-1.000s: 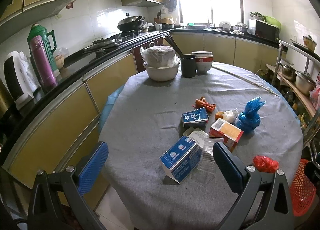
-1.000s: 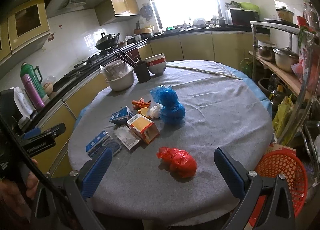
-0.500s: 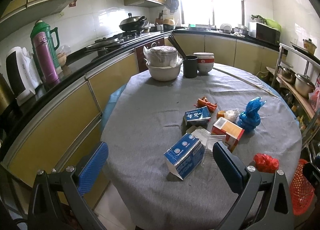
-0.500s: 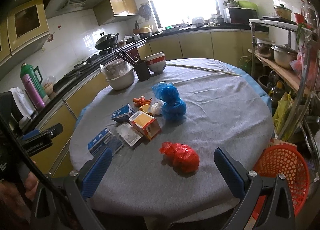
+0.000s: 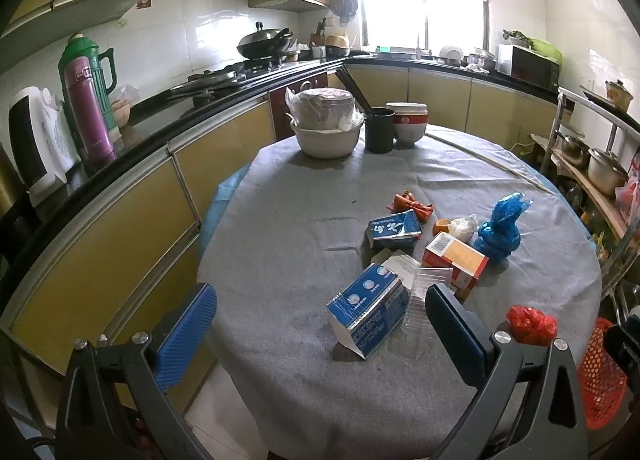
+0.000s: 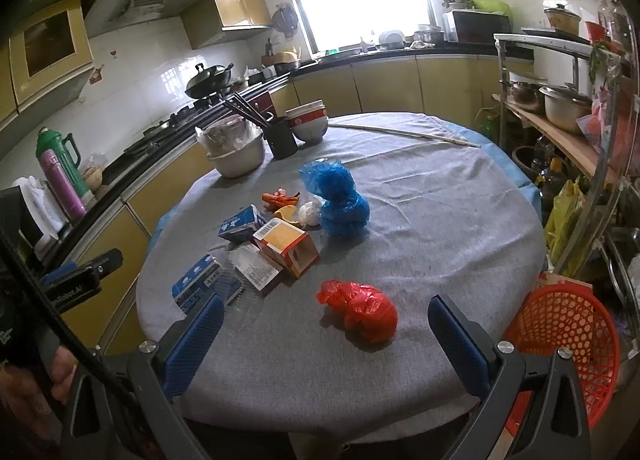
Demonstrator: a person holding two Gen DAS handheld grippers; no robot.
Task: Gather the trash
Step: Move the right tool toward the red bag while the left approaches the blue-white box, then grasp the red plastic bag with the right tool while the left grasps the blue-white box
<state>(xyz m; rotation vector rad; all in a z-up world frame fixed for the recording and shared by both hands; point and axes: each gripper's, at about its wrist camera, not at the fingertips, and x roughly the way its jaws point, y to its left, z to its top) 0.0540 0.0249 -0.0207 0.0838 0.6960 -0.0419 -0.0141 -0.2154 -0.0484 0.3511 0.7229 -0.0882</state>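
Fingers of both tools fill the bottom of each view. The right hand-held gripper (image 6: 325, 340) is spread wide and holds nothing, its blue pads either side of the red bag (image 6: 360, 310), which lies low centre in the right view, apart from both pads and near the front edge of the bench (image 6: 440, 228). The left hand-held gripper (image 5: 320, 334) is likewise wide open and empty, with the nearest blue carton (image 5: 366, 310) lying on its side between its pads, closer to the right one and not touching.

My reading is that the step in hand is the first pick. The red bag looks soft and crumpled, so closing on its bulk rather than a loose corner should give a surer hold. The red basket (image 6: 560, 344) sits at lower right, just off the bench rim, probably the drop point.

For the carton, squeezing across its flat faces would suit better than along its open, torn end. A clear plastic sleeve (image 5: 428, 286) lies against it and could be dragged along.

Further up the frame lie the orange box (image 5: 456, 260), a second blue carton (image 5: 394, 229), the blue bag (image 5: 500, 232) and orange peel scraps (image 5: 410, 204). Bowls (image 5: 326, 132) stand at the far edge.
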